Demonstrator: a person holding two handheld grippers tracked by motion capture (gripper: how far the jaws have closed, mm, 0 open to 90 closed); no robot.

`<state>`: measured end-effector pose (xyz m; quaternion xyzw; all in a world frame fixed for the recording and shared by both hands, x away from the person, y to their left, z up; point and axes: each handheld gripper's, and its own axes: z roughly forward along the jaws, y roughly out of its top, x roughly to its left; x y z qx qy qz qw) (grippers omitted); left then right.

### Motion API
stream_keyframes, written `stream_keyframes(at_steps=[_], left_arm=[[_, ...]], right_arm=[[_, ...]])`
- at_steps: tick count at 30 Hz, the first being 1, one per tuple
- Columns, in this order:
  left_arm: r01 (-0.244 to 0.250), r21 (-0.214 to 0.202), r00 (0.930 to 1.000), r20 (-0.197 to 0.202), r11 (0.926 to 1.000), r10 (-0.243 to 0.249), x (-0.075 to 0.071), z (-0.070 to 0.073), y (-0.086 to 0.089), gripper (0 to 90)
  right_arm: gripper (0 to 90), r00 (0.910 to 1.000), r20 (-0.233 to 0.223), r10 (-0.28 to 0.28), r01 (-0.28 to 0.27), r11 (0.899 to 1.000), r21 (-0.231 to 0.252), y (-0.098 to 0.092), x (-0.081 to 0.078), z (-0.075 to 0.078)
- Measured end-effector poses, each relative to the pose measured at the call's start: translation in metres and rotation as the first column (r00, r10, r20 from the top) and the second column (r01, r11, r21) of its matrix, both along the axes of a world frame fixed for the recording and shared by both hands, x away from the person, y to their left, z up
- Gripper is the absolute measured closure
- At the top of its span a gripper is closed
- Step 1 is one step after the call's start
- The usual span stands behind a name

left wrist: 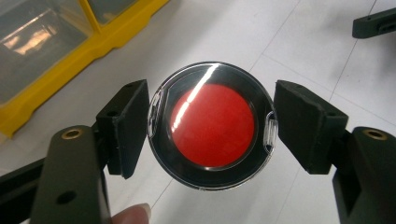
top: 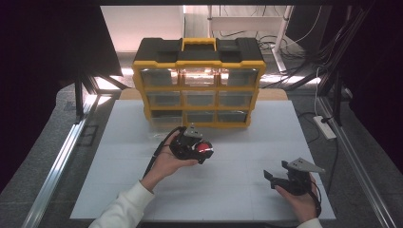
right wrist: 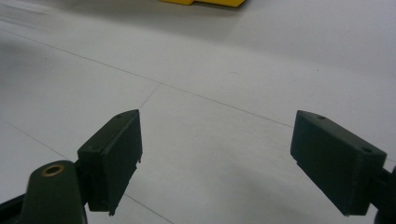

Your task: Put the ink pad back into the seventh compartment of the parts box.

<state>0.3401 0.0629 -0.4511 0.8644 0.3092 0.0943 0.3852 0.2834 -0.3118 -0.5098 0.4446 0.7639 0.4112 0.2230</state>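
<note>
A round clear case with a black rim and a red disc inside [left wrist: 211, 125] sits between the two black jaws of my left gripper [left wrist: 211, 128], which is shut on it from both sides. In the high view that gripper [top: 205, 151] is held above the white mat, just in front of the drawer cabinet, with the red case [top: 204, 147] at its tip. My right gripper [top: 272, 176] rests low at the right front of the mat. Its jaws stand wide apart in the right gripper view [right wrist: 215, 156] with bare mat between them.
A yellow and black organiser cabinet [top: 198, 83] with clear drawers stands at the back of the white mat [top: 237, 199]. Its yellow base [left wrist: 70, 70] lies to the upper left of the held case. Metal frame rails [top: 57, 166] run along both sides, and cables [top: 328, 128] lie at the right.
</note>
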Motion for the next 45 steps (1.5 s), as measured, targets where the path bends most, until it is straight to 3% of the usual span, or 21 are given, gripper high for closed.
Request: stream_keyframes(at_steps=[29,45], left_arm=[[-0.043,-0.094,0.9958,0.077,0.9947,0.051,-0.008,0.035,0.026,30.0],[-0.088,-0.11,0.9908,0.093,0.9901,0.098,-0.005,0.043,0.041,30.0]], right_arm=[[17.1,1.0,0.002,0.002,-0.002,1.0,0.001,0.0,0.0,0.0],[17.1,1.0,0.004,0.0,0.0,1.0,-0.003,0.0,0.0,0.0]])
